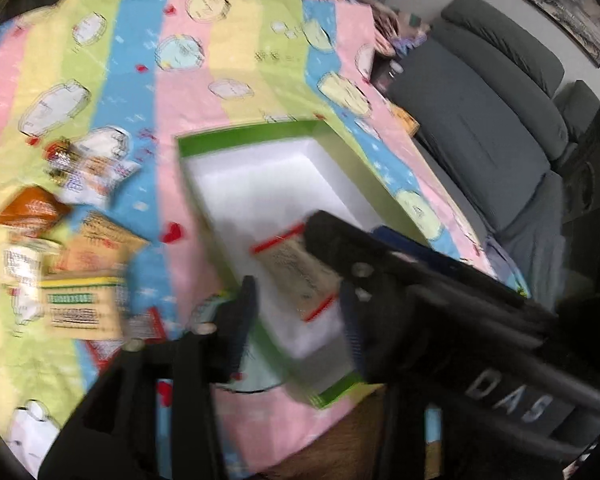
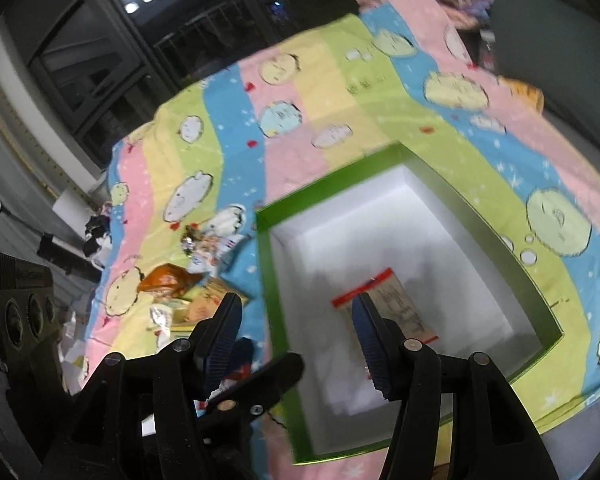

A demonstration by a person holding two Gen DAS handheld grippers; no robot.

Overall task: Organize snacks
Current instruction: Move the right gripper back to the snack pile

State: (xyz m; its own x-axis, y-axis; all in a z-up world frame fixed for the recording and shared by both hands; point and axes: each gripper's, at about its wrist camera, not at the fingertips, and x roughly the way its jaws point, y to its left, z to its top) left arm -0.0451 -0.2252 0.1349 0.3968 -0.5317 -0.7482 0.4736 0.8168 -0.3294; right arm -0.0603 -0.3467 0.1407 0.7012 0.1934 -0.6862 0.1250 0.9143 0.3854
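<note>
A green-rimmed box (image 1: 244, 135) (image 2: 476, 216) with a white inside stands on a pastel striped cloth. One beige snack packet with red ends (image 1: 300, 266) (image 2: 396, 306) lies flat inside it. My left gripper (image 1: 296, 308) is open and empty over the box's near end, just above the packet. My right gripper (image 2: 296, 332) is open and empty above the box's left rim; it also crosses the left wrist view (image 1: 400, 264). Several loose snacks (image 1: 72, 240) (image 2: 188, 280) lie in a pile on the cloth left of the box.
The cloth-covered table (image 1: 228, 60) (image 2: 340, 92) ends at a grey sofa (image 1: 500, 92) on the right. An orange packet (image 2: 526, 92) lies at the far right edge. Dark windows (image 2: 100, 60) and a black device (image 2: 20, 304) are on the left.
</note>
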